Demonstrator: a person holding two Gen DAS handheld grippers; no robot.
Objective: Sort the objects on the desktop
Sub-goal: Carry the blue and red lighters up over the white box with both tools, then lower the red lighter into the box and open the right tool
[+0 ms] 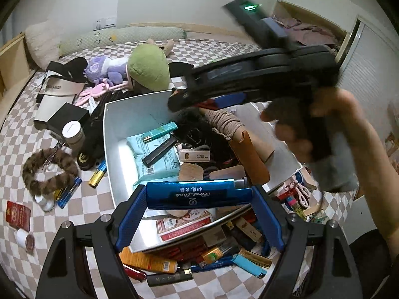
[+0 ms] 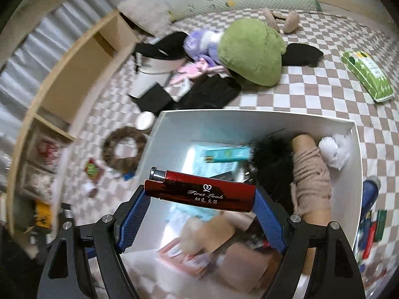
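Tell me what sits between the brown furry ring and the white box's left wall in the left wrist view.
A gold-and-blue lighter lies on the checked cloth between the furry ring and the white box, with a black pouch just behind it.

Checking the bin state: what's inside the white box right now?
In the white box: teal packet, teal carton, black stick, black feathery clump, cord-wrapped roll, white wad. The near end is hidden behind both held lighters.

The left gripper [image 1: 199,196] clamps a blue lighter [image 1: 198,195] crosswise above the white box's [image 1: 117,134] near edge.
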